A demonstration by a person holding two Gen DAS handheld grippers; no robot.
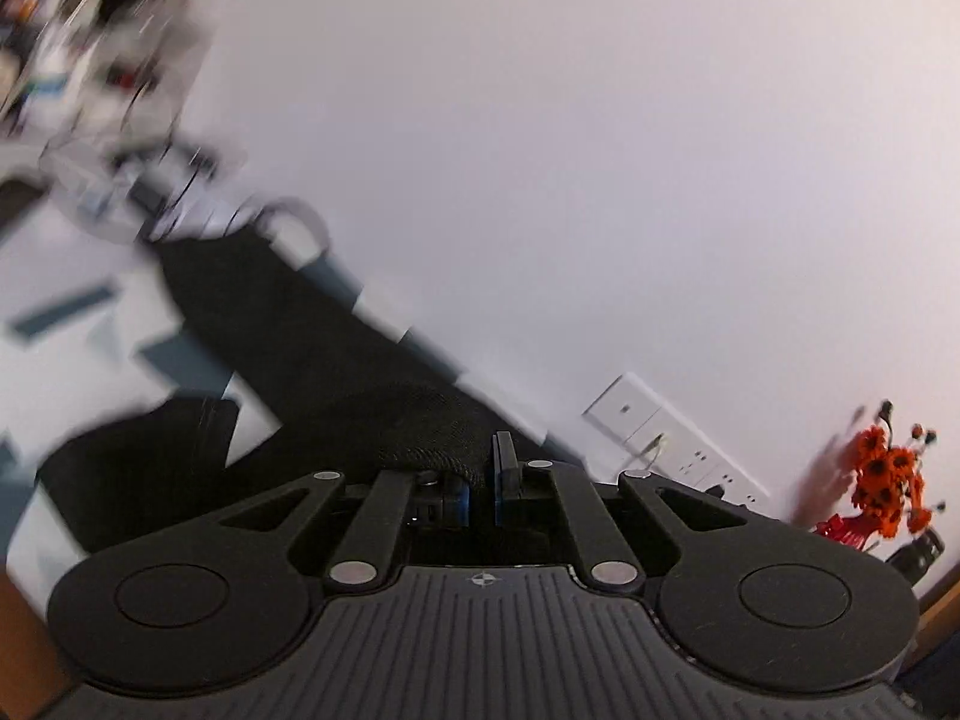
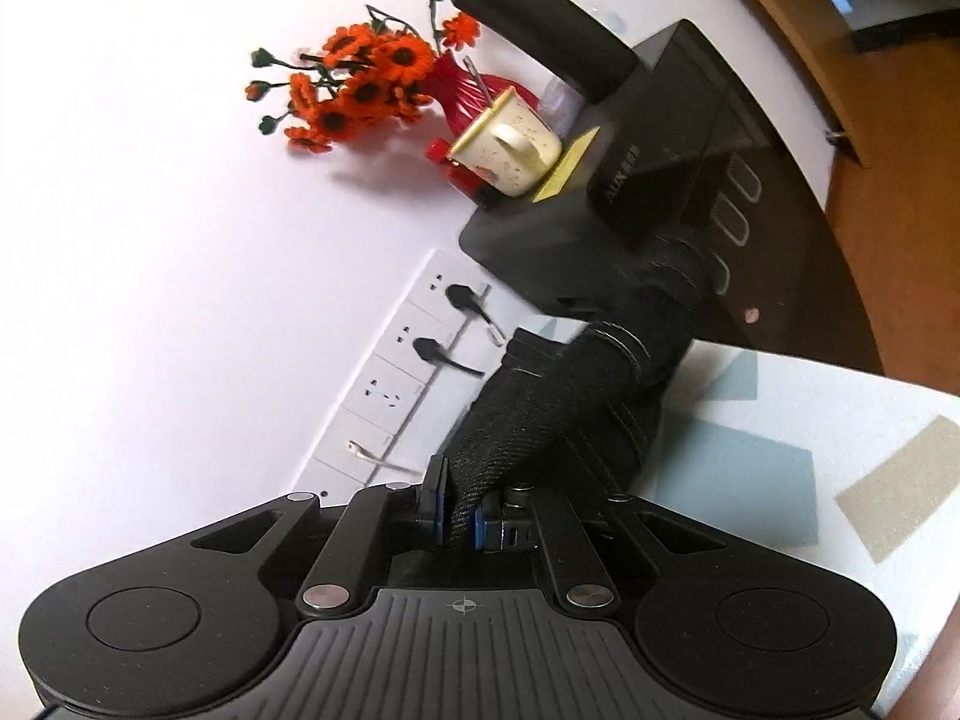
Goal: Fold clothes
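A black denim garment [image 1: 282, 324] hangs stretched from my left gripper [image 1: 480, 483], which is shut on its thick hem; the cloth trails down and left over a white surface with blue-grey patches [image 1: 60, 312]. The view is tilted and blurred. In the right wrist view my right gripper [image 2: 461, 519] is shut on another bunched edge of the same black garment [image 2: 540, 414], which rises away from the blue-padded fingers towards a black box.
A white wall with a socket strip [image 2: 396, 384] and plugged cables is close ahead. A black appliance box [image 2: 630, 198] carries a cream mug [image 2: 516, 150], a red vase with orange flowers [image 2: 360, 90] and a black bottle [image 2: 528, 18]. Blurred clutter [image 1: 90, 60] lies far left.
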